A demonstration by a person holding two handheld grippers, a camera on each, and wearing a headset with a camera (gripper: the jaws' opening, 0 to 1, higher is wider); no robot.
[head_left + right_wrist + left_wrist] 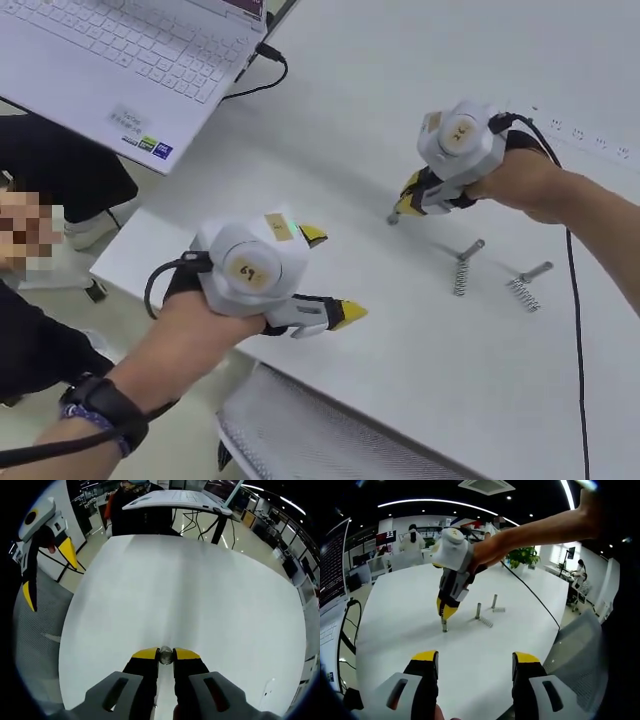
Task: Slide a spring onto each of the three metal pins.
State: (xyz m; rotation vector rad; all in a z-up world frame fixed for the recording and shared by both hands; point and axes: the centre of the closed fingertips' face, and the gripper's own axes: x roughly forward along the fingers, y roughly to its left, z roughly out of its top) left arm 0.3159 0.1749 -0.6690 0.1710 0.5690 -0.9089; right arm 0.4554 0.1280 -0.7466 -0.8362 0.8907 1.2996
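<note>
The right gripper [165, 655] pinched a pin [444, 626] on the desk [420, 330]; the left gripper [475, 662], at its seven o'clock, held its jaws wide.

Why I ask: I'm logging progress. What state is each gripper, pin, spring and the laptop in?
left gripper: open, empty.
right gripper: shut on held pin.
held pin: upright, lower end on the table.
near pin: standing, no spring on it.
far pin: standing, no spring on it.
near spring: lying on the table by its pin.
far spring: lying by its pin.
laptop: open.
</note>
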